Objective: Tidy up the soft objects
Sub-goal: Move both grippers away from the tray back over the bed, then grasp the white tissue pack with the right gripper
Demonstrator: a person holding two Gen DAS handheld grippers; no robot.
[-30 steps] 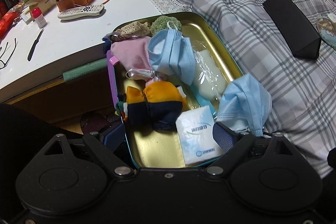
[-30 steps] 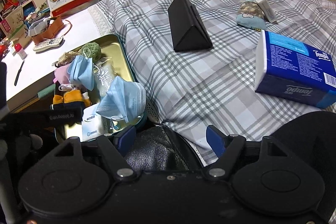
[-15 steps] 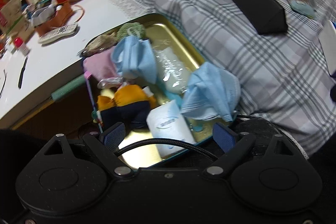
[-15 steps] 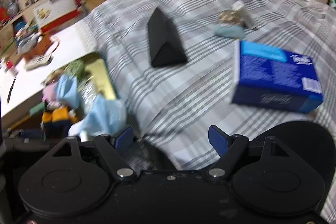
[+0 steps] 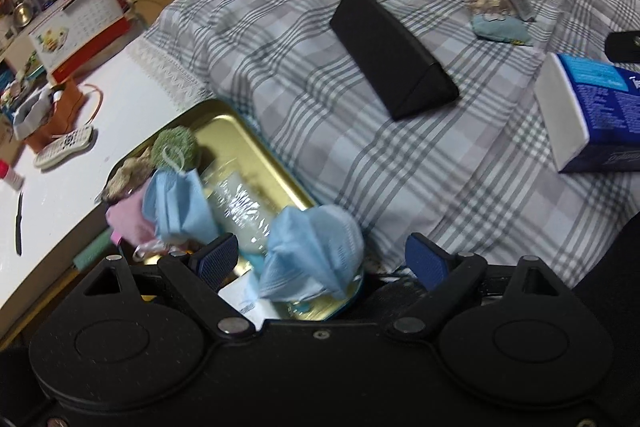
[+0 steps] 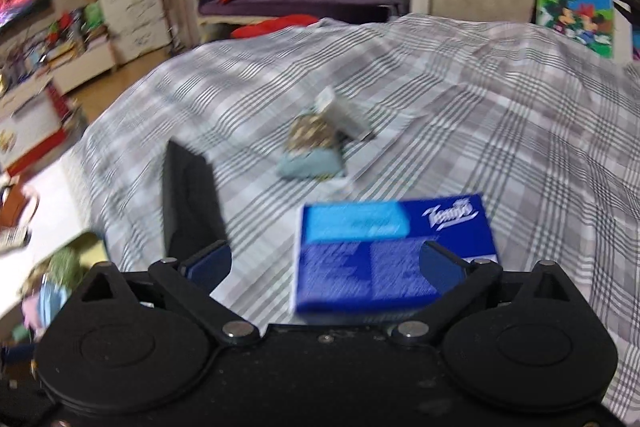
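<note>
A gold tin tray (image 5: 260, 139) at the bed's edge holds two blue face masks (image 5: 316, 251), a pink cloth (image 5: 130, 217), a green scrubber (image 5: 176, 147), a clear plastic bag (image 5: 240, 211) and a white tissue pack (image 5: 244, 301). My left gripper (image 5: 320, 259) hangs open above the tray's near end, the nearer mask below its fingers, nothing held. My right gripper (image 6: 324, 263) is over the plaid bedspread, its jaws opening. The blue tissue box (image 6: 392, 251) lies just ahead of it, partly behind the right finger, untouched. A small patterned pouch (image 6: 312, 151) lies farther back.
A black triangular case (image 5: 392, 55) rests on the bedspread (image 5: 320, 27) between tray and tissue box (image 5: 592, 115). A white stick-like object (image 6: 344, 117) leans on the pouch. The white desk (image 5: 80, 163) at left carries a remote, a calendar and a knife.
Both views swung up and right, from the tray toward the bed. The right jaws widened and the tissue box came close in front of them. The left jaws kept the same width.
</note>
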